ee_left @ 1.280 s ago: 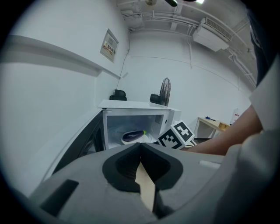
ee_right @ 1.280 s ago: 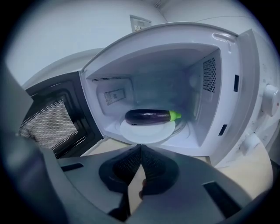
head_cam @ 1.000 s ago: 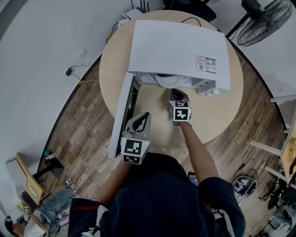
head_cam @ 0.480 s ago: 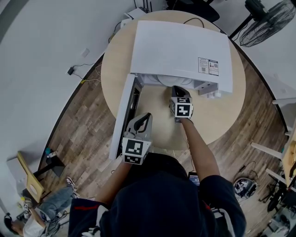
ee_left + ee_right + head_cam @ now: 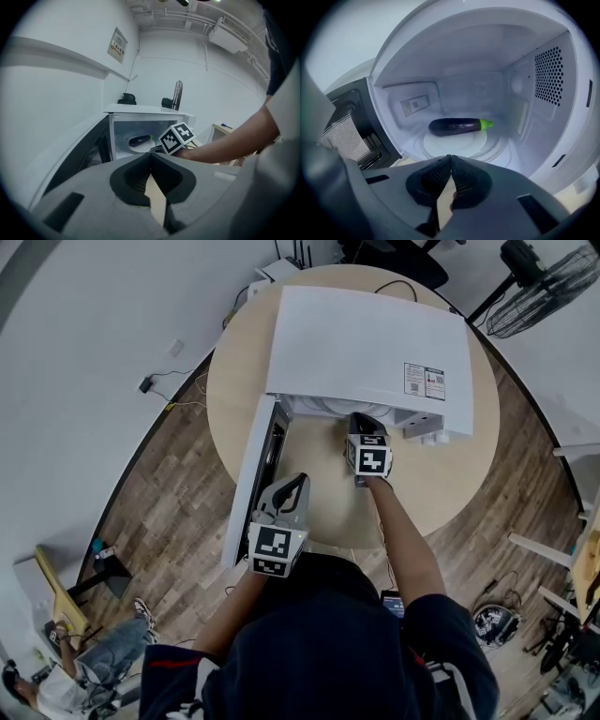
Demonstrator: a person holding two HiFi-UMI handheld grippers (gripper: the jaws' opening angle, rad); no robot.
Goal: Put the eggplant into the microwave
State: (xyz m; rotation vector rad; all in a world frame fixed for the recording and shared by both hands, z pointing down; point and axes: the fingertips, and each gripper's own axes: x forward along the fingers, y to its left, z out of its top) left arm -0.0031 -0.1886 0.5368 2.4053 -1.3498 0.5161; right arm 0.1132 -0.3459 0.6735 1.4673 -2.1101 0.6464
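- The round wooden tabletop lies under both pairs of fingers and carries everything.
- The white microwave stands straight ahead of the right fingers. Its cavity is open, and the right fingertips are at its mouth.
- The microwave door is swung wide open, just to the left of the left fingers. I cannot tell if they touch it.
- The left gripper has its fingers pressed together with nothing between them. It hangs close to the person's body, well behind the right one.
- The right gripper also has its fingers closed tip to tip, and they hold nothing.
- The turntable is in front of the right fingertips and a little lower.
- The eggplant lies on the turntable, beyond the right fingertips and apart from them, with its green stem to the right. The placing seems done.
- What is left, I think, is to draw the right gripper straight back and level, so it does not catch the cavity edge. Once it is clear, the closed left fingers are well placed to push the door shut.
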